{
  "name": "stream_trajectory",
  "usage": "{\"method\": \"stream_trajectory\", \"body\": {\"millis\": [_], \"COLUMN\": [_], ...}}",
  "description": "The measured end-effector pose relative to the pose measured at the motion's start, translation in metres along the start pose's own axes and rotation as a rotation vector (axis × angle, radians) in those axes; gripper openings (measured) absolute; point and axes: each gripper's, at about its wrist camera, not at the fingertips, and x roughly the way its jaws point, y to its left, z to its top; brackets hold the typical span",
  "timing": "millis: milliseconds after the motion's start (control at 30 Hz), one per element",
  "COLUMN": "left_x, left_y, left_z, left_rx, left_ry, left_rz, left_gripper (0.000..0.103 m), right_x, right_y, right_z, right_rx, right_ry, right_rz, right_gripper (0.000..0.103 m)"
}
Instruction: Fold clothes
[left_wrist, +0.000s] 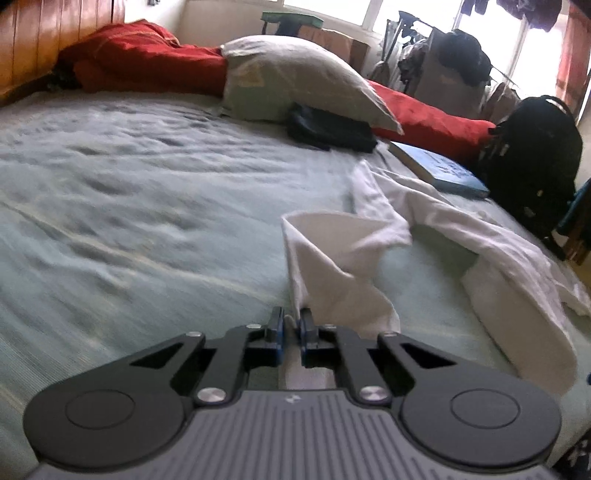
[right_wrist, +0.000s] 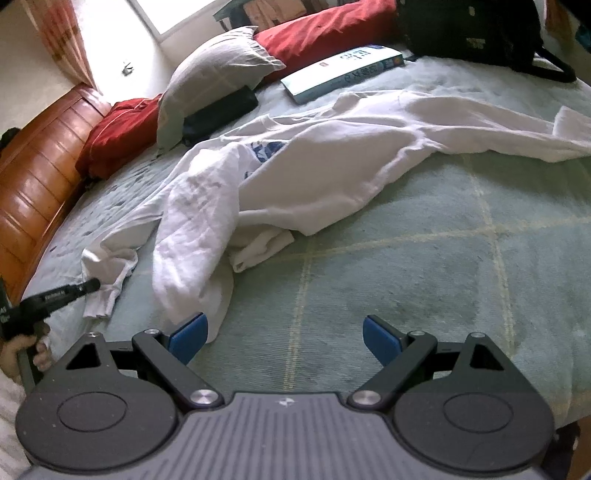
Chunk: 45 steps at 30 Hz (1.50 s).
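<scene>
The left gripper (left_wrist: 291, 319) has its jaws drawn almost together on a fold of the white shirt (right_wrist: 314, 162), and a thin edge of white cloth shows pinched between the blue pads (left_wrist: 279, 328). From that pinch the fabric rises in a twisted strip, opens into a loose, cuff-like loop, and then runs off to the right across the bed (left_wrist: 129, 177). In the right wrist view the same gripper shows at the left edge, held by a hand (right_wrist: 27, 350), its tip touching a bunched corner of the shirt near the bed's edge. The right gripper (right_wrist: 284, 332) has its jaws standing wide with nothing between them; they hang over bare bedspread, with the nearest lobe of the shirt just beside the left-hand blue finger (right_wrist: 188, 336). The shirt lies crumpled and unfolded, spread diagonally over the pale green checked bedspread, one sleeve stretched toward the far right, its body heaped in soft ridges, and a blue print partly hidden in the folds. Beyond it lie a blue book (right_wrist: 343, 70), a grey pillow (right_wrist: 218, 70) resting on a dark folded item (right_wrist: 221, 110), a red quilt (right_wrist: 317, 33) and a black backpack (right_wrist: 476, 29), all apart from the shirt.
</scene>
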Motion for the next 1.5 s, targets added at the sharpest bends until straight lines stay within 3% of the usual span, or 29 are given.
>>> {"method": "stream_trajectory", "body": {"millis": [200,600,800,1133,1500], "left_x": [-0.005,-0.002,0.004,0.016,0.059], "left_y": [0.013,0.036,0.05,0.097,0.142], "left_z": [0.017,0.036,0.046,0.09,0.132], "left_rx": [0.033,0.036,0.015,-0.034,-0.079], "left_ry": [0.008,0.034,0.042,0.044,0.106], "left_rz": [0.059,0.103,0.134,0.28,0.401], "left_gripper": [0.006,0.006,0.006,0.006,0.006], "right_x": [-0.002,0.001,0.007,0.01,0.019], "right_y": [0.02,0.074,0.076,0.068,0.065], "right_z": [0.005,0.01,0.008,0.012,0.019], "right_rx": [-0.058,-0.211,-0.212,-0.178,-0.156], "right_ry": [0.003,0.005,0.021,0.011,0.002], "right_rz": [0.047,0.143,0.131,0.113,0.078], "right_gripper": [0.094,0.097,0.097,0.097,0.097]}}
